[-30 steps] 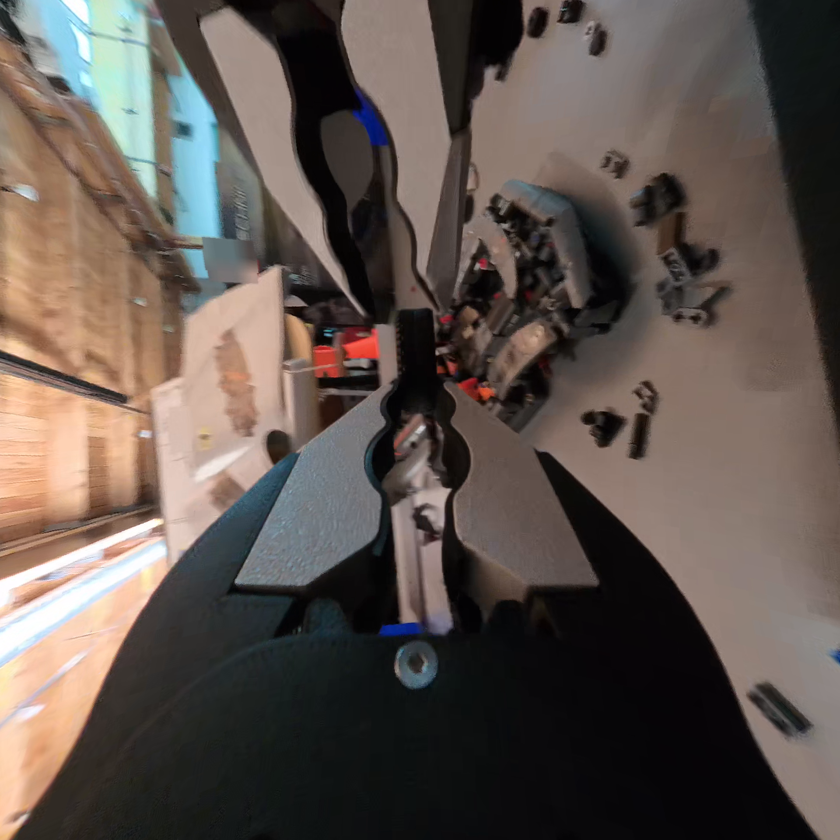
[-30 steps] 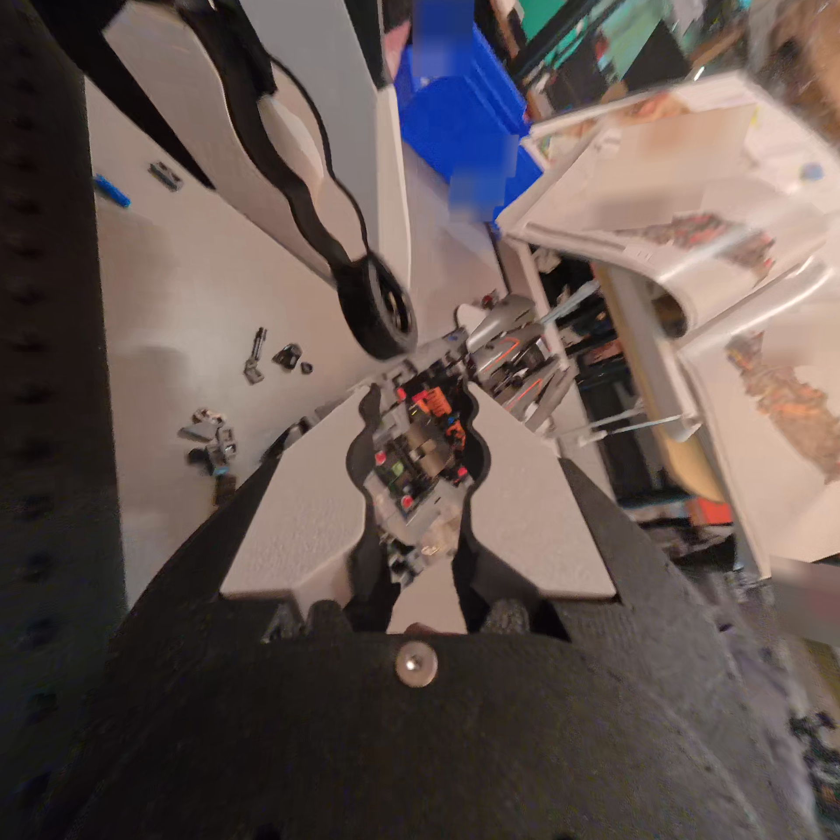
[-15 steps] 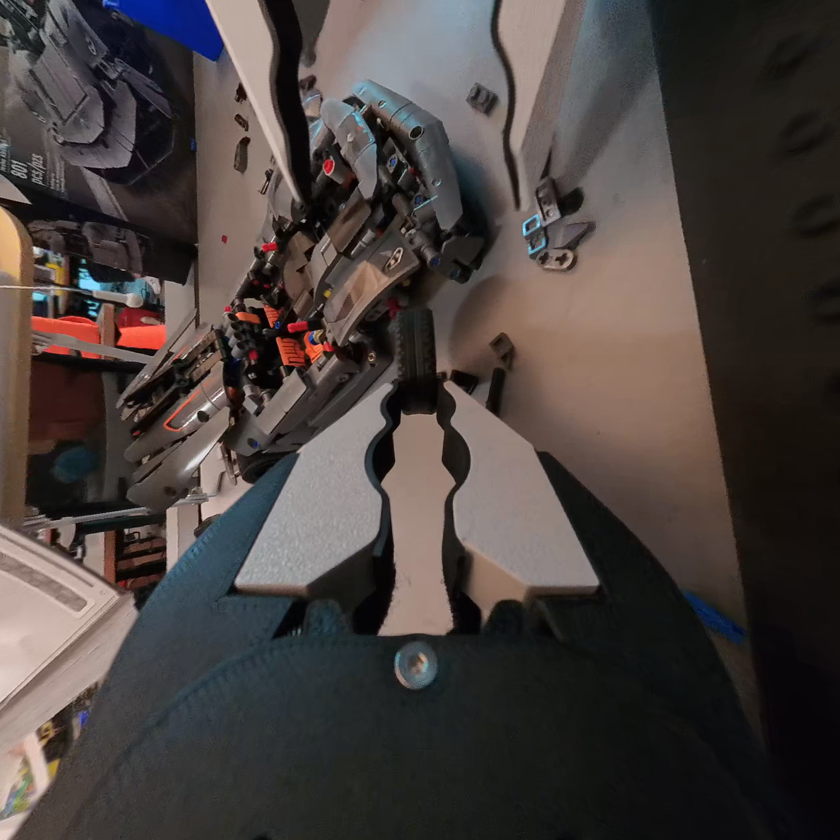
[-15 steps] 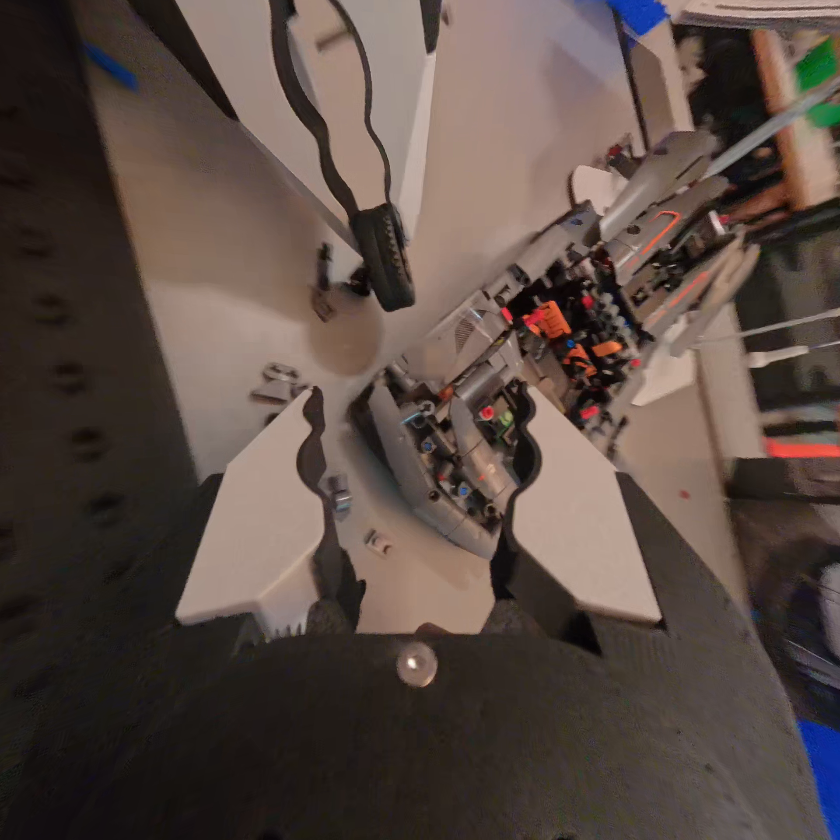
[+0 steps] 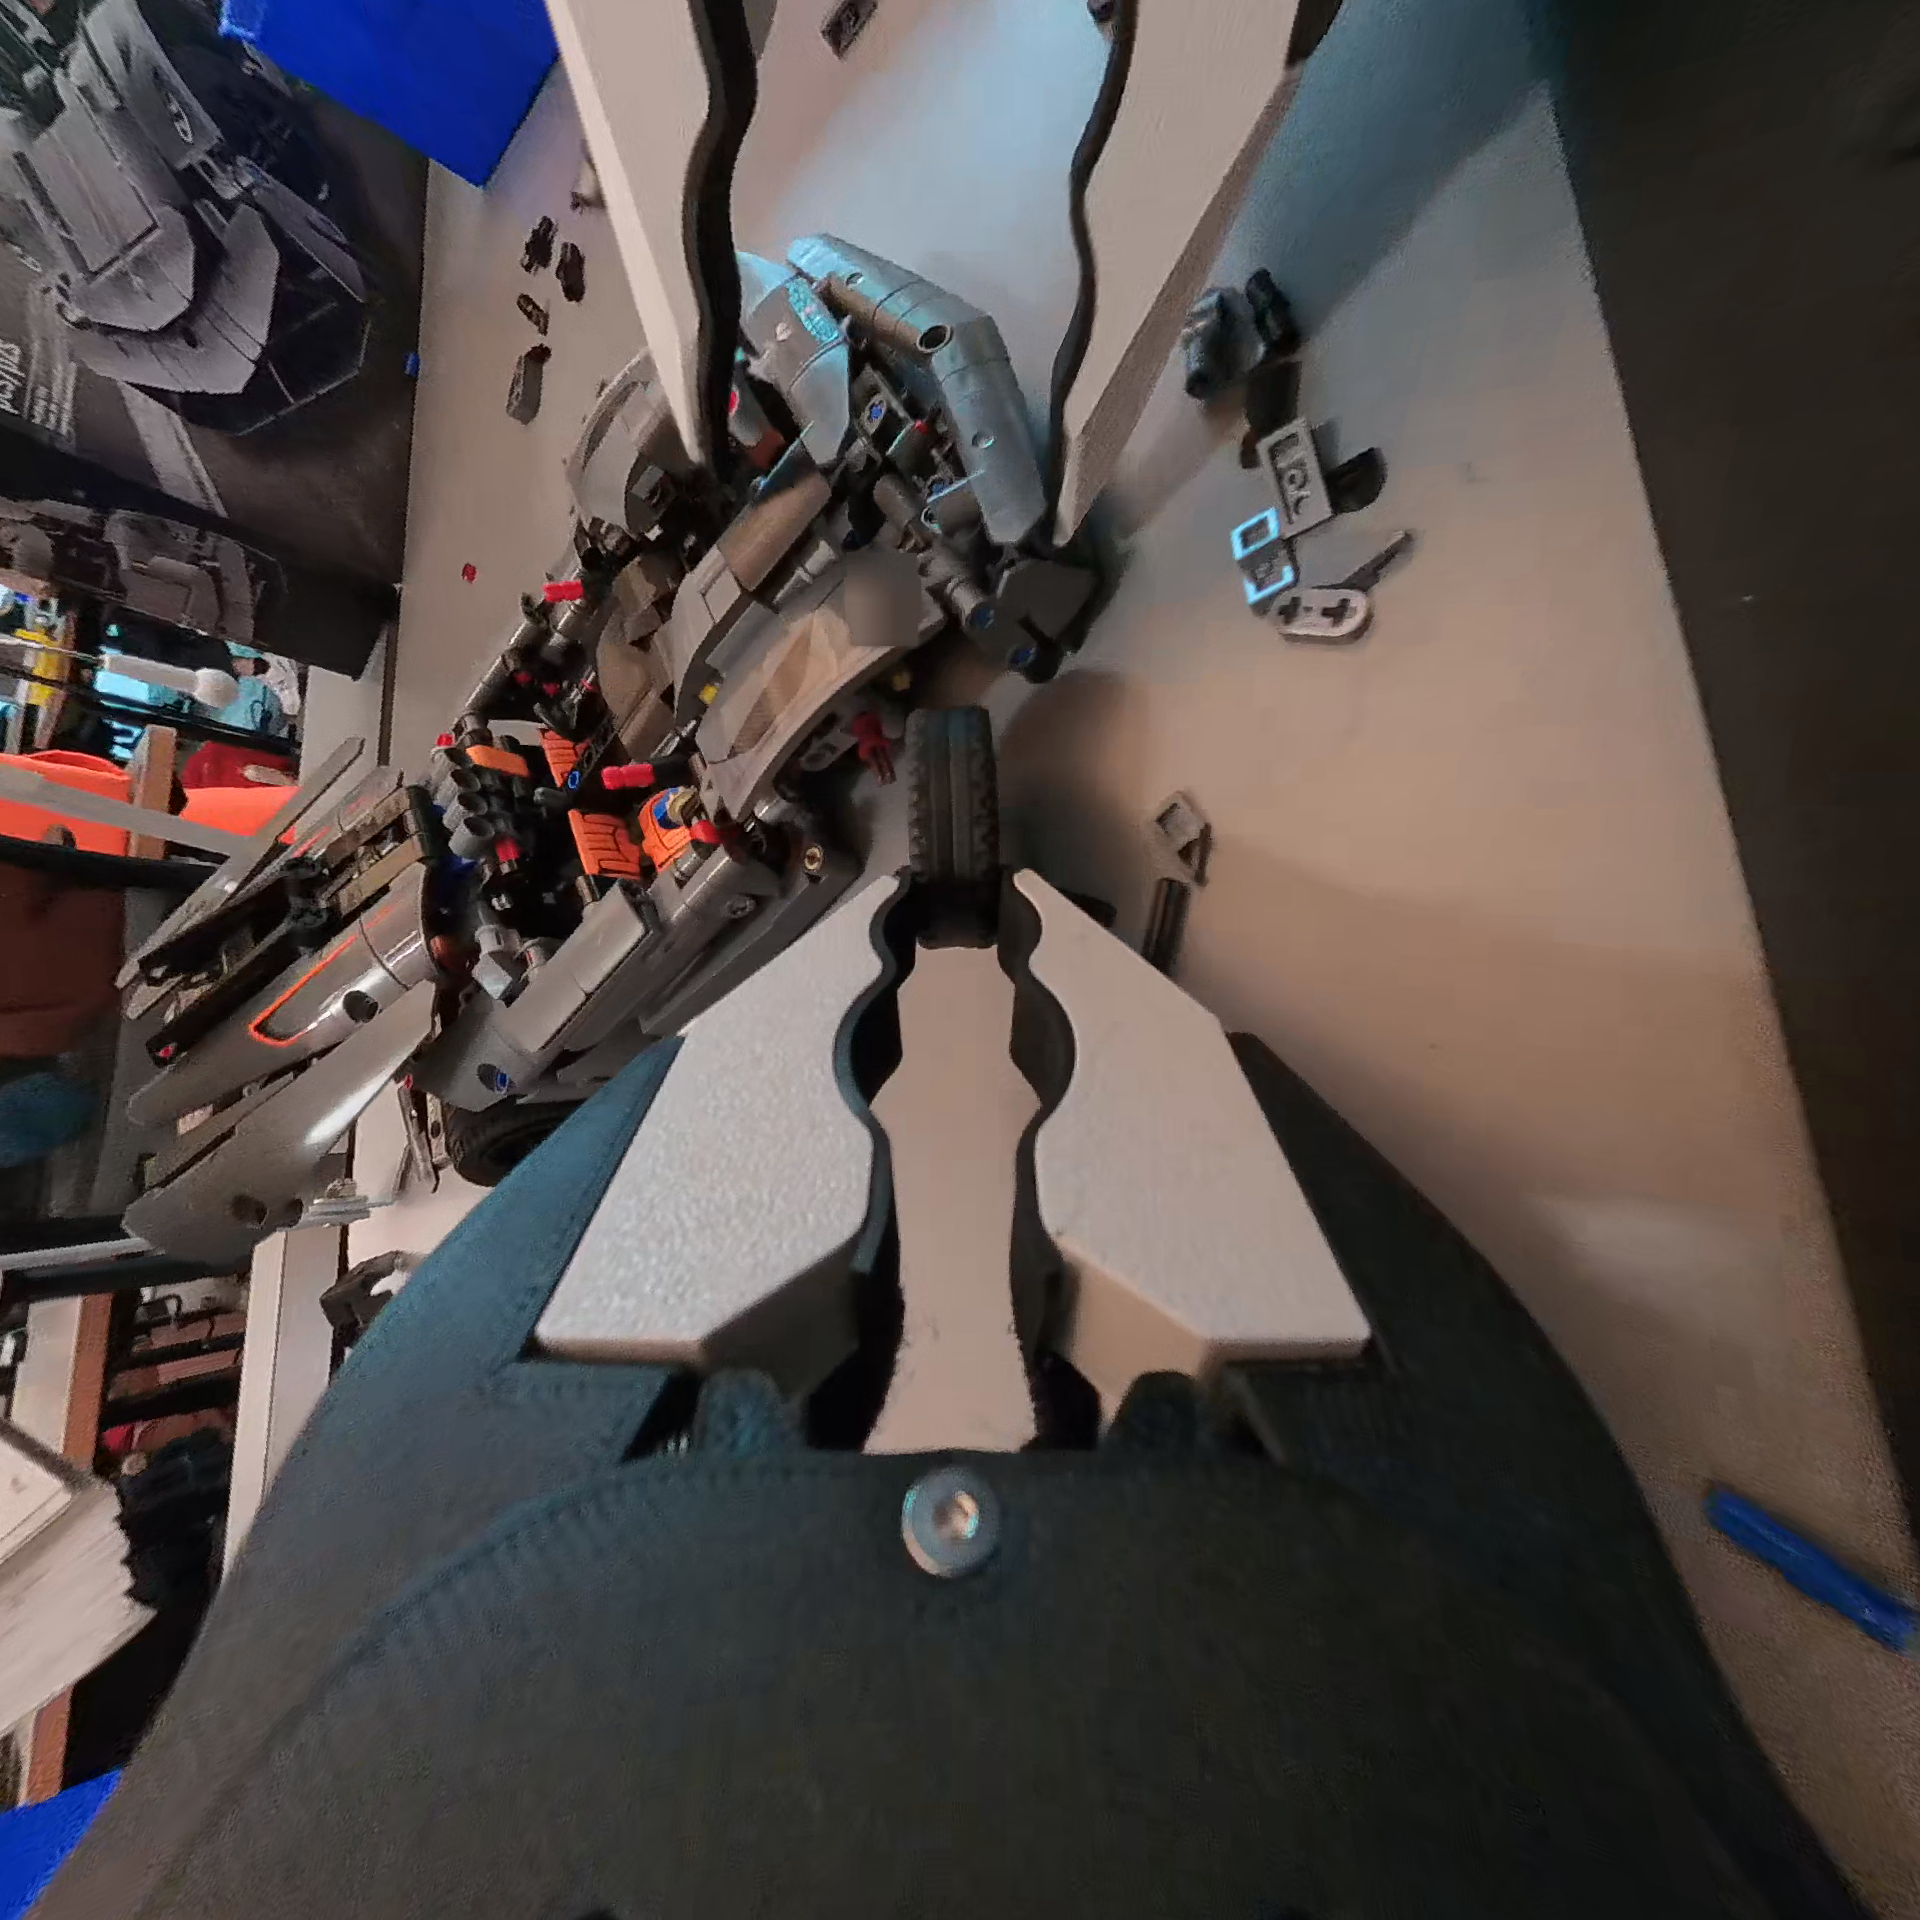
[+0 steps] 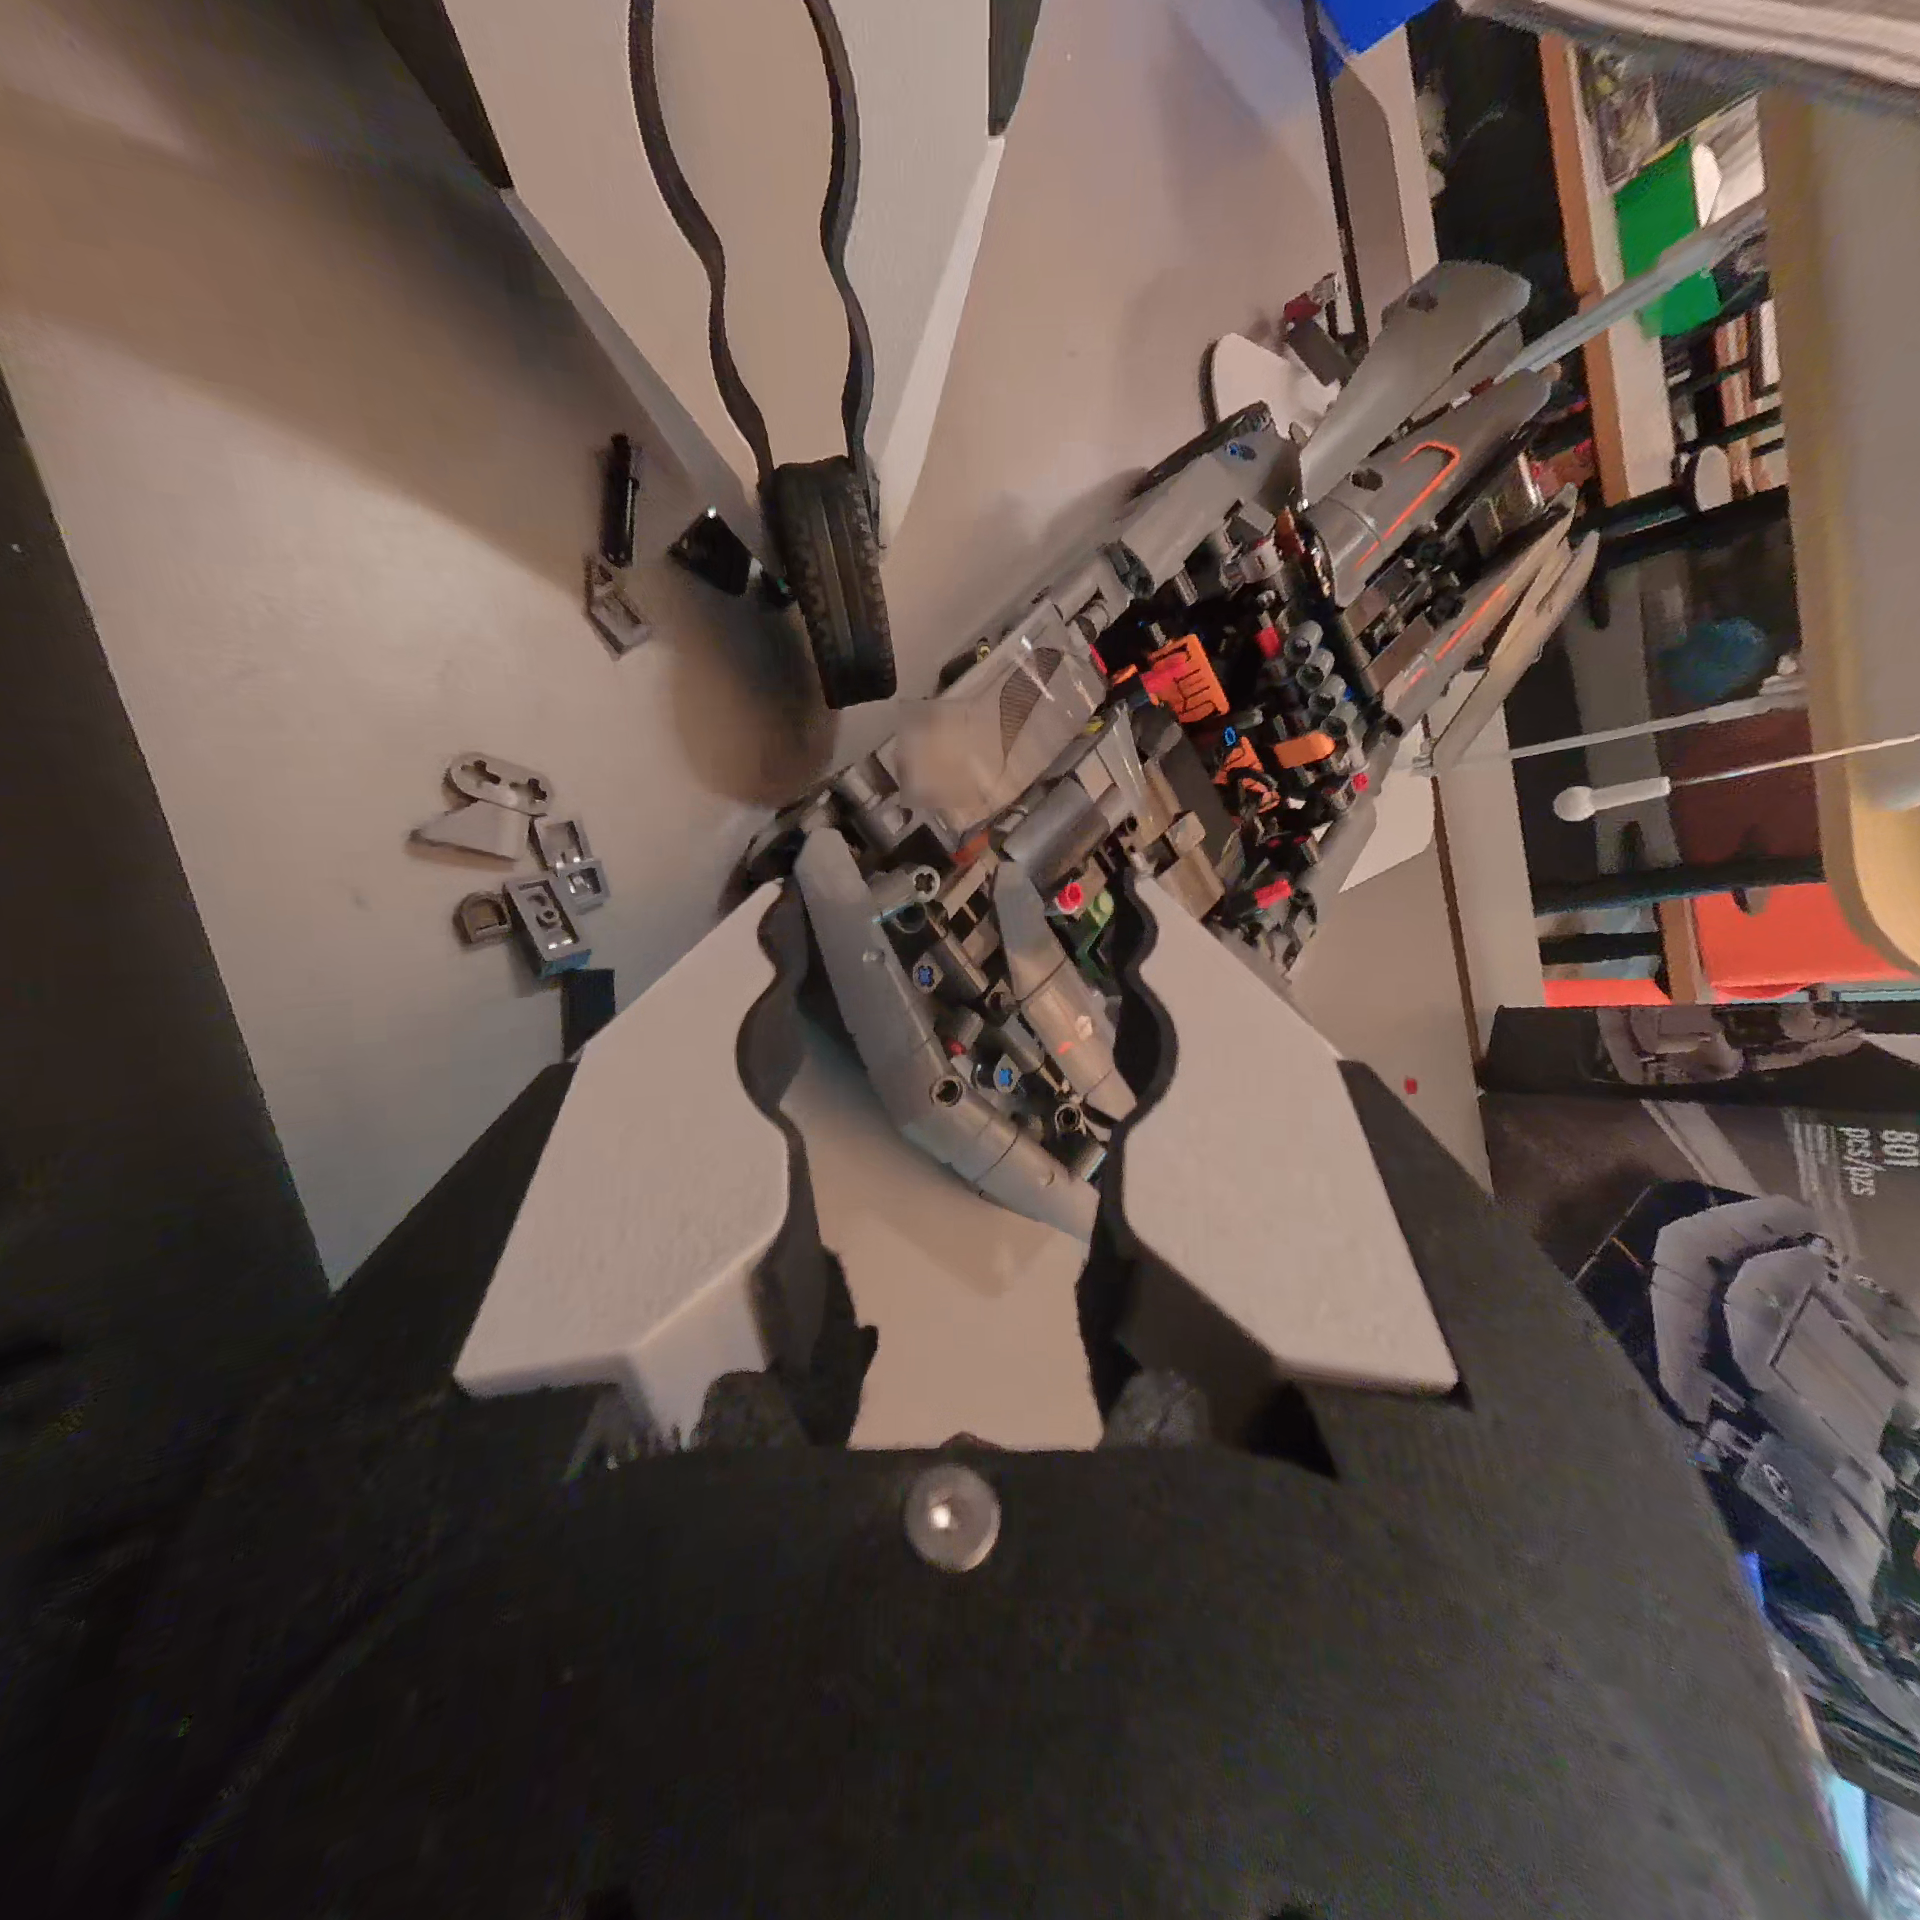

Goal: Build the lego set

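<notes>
Grey plastic makes most of the lego car (image 5: 790, 665), a long, low model with curved smooth panels, orange details and small red and blue pins in its open middle. It lies on the pale matte counter (image 5: 1403, 935), between the two grippers.

The left gripper (image 5: 954, 894) has flat grey fingers with wavy black rubber edges. They stand narrow and pinch a black rubber tire (image 5: 951, 800) at its ribbed tread. The tire stands on its edge just beside the side of the car; I cannot tell if it touches the model. In the right wrist view the same tire (image 6: 836, 582) hangs at the tips of that far gripper, next to the transparent windshield panel.

The right gripper (image 6: 961, 914) is half open around the rounded front end of the car, one finger at each side. From the left wrist view its two fingers seem to press on the grey body panels, so it appears to clamp the model.

Loose small parts lie on the counter: a group of flat grey plates (image 6: 520, 852) with holes, a thin black pin (image 6: 620, 499), and a blue bar (image 5: 1808, 1579) near the counter edge. Behind the car stands the dark cardboard box (image 5: 197, 281) of the set, glossy, with a picture of the grey car on it. What is in the box I cannot see.
</notes>
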Available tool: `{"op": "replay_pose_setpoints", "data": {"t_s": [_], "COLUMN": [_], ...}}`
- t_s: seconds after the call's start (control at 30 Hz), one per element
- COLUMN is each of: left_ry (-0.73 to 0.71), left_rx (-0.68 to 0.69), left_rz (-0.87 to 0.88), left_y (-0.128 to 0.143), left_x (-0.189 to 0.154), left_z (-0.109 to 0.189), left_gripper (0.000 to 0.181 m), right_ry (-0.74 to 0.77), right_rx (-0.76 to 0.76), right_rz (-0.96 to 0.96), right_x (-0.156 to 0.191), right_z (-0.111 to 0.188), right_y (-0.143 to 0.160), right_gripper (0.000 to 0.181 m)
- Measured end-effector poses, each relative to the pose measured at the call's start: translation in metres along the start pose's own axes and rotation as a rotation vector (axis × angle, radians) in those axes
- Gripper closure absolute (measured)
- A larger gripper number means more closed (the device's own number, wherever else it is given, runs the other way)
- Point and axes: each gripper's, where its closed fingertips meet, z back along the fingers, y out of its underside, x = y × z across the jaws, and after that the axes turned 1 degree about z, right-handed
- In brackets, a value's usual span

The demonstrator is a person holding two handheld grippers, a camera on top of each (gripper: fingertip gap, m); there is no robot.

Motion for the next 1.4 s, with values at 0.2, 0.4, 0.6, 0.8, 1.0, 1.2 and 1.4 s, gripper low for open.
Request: {"op": "replay_pose_setpoints", "data": {"t_s": [0.2, 0.4, 0.6, 0.8, 1.0, 1.2, 1.4], "left_ry": [0.084, 0.106, 0.166, 0.31, 0.361, 0.305, 0.21], "left_rx": [-0.029, -0.034, -0.074, -0.101, -0.07, -0.038, 0.01], "left_rz": [0.052, 0.094, 0.133, 0.246, 0.326, 0.345, 0.378], "left_y": [-0.002, 0.0, -0.004, 0.0, 0.007, 0.013, 0.024], "left_x": [0.001, 0.009, 0.012, 0.016, 0.023, 0.028, 0.034], "left_z": [-0.008, -0.014, -0.02, -0.024, -0.033, -0.037, -0.03], "left_gripper": [0.169, 0.169, 0.169, 0.169, 0.158, 0.155, 0.137], "right_ry": [0.005, 0.021, 0.013, -0.039, -0.082, -0.111, -0.13], "right_rx": [0.031, 0.068, 0.08, 0.015, -0.056, -0.077, -0.061], "right_rz": [-0.041, -0.076, -0.12, -0.137, -0.162, -0.182, -0.207], "right_x": [-0.004, -0.018, -0.032, -0.031, -0.032, -0.036, -0.036], "right_z": [0.0, 0.001, 0.001, 0.007, 0.008, 0.001, -0.002], "right_y": [0.013, 0.035, 0.053, 0.038, 0.011, -0.002, 0.0], "right_gripper": [0.121, 0.122, 0.125, 0.129, 0.131, 0.13, 0.131]}}
